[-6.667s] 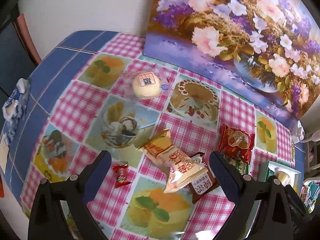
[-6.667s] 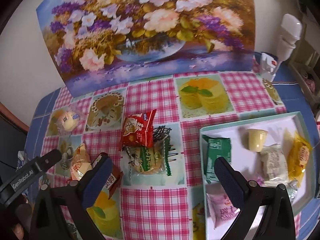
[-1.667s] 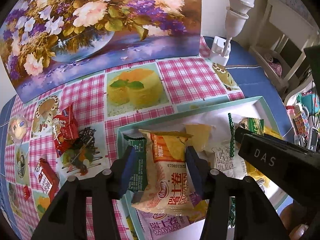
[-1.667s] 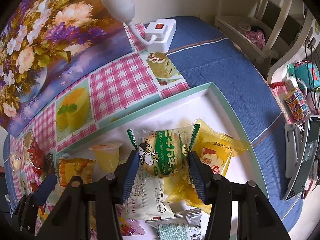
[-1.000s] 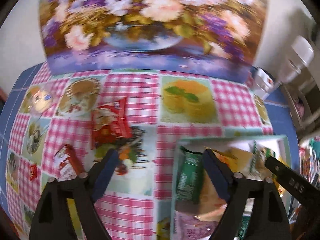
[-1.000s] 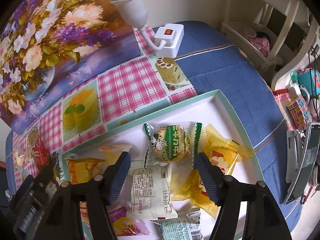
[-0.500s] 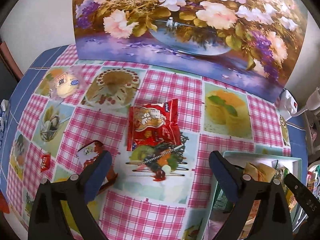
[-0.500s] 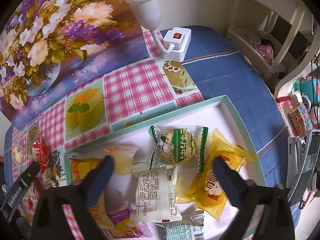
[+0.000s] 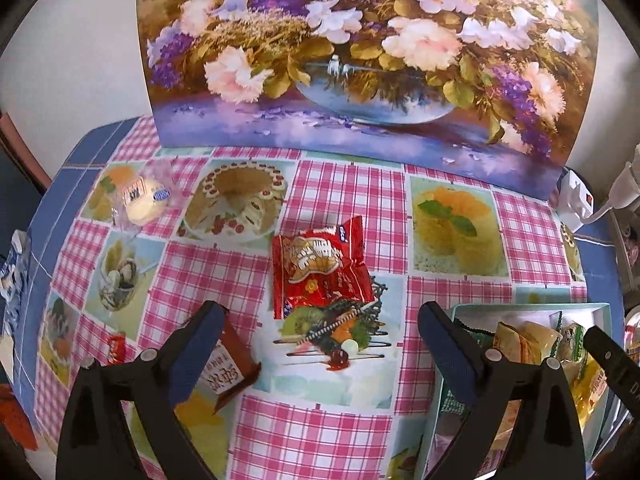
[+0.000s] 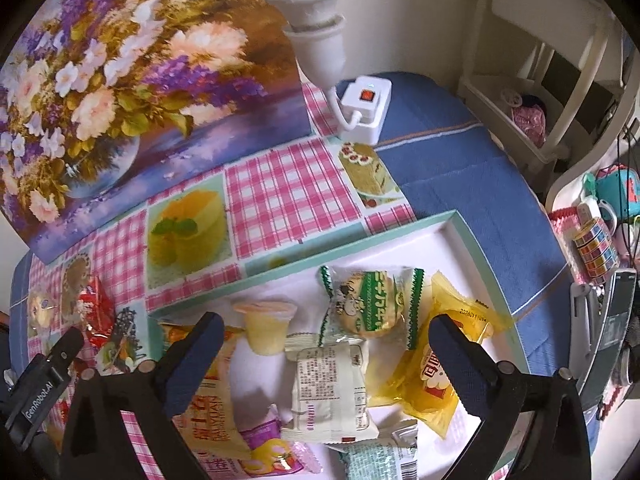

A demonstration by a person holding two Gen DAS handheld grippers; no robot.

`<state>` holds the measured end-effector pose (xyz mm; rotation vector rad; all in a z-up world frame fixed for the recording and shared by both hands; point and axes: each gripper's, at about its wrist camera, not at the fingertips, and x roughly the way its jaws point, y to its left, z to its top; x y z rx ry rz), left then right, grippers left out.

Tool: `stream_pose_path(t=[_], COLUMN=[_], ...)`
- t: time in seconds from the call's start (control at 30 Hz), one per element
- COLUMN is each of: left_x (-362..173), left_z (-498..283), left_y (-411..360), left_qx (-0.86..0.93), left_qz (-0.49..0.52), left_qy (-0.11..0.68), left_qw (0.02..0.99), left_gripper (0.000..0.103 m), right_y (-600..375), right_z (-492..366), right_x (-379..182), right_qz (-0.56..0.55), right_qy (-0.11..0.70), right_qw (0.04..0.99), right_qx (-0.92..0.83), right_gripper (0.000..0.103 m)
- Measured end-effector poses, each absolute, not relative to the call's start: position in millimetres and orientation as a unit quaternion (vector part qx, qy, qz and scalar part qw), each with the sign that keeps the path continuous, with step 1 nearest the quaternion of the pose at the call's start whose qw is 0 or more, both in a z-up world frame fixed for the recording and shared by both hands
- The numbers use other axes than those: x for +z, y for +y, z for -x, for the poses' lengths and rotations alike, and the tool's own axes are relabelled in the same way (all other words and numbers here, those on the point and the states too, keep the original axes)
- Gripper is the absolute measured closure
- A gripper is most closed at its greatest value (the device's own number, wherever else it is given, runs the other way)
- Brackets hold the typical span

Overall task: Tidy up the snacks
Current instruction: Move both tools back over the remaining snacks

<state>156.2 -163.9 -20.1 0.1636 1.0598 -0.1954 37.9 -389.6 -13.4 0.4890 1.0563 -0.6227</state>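
Below, spread wide and empty over the checked tablecloth (image 9: 332, 432): left gripper (image 9: 320, 344), jaws just opened a little further, nothing between them but a printed fruit picture. Just above that gap, flat on the cloth, a red snack packet (image 9: 320, 264). Under and just inside the left-hand finger (image 9: 196, 348), a brown snack packet (image 9: 228, 372), partly hidden by it; whether touched, cannot tell. Further left, a small red candy (image 9: 116, 346), and up near the far left corner a round bun in clear wrap (image 9: 142, 198). Leaning against the wall behind, a large flower painting (image 9: 360, 56). At lower right of the left wrist view, the corner of a teal-rimmed tray (image 9: 520, 307) crowded with packets. Over that tray (image 10: 360, 236), likewise spread to its fullest and gripping nothing: right gripper (image 10: 324, 344), jaws just sprung apart. Lying free on the tray floor between and beyond its fingers, a green-and-white biscuit packet (image 10: 372, 308), beside a small jelly cup (image 10: 266, 324) to the left and a yellow packet (image 10: 436, 368) to the right, the yellow one partly under the right-hand finger. Nearer the camera, a white packet with printed text (image 10: 330, 392), an orange-yellow packet (image 10: 212, 416) under the left-hand finger, and a pink sweet wrapper (image 10: 276, 452). Beyond the tray, a white switch box (image 10: 366, 108) on the blue cloth.
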Motion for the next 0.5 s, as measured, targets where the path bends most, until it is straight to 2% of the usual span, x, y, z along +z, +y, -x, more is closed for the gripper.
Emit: stream_pose_path(t=[0.5], left_x=[14.5], left_z=[-172.9], left_y=[-110.3], left_qx=[-0.08], left_qz=[-0.082], left_qy=[0.474], left_qw=[0.873], left_gripper=[0.005], right_y=[-335.3], right_z=[-63.1], right_x=[21.8], right_qz=[-0.192], right_qy=[0.466], right_qw=[0.82], right_qx=[-0.271], right_gripper=[0.0])
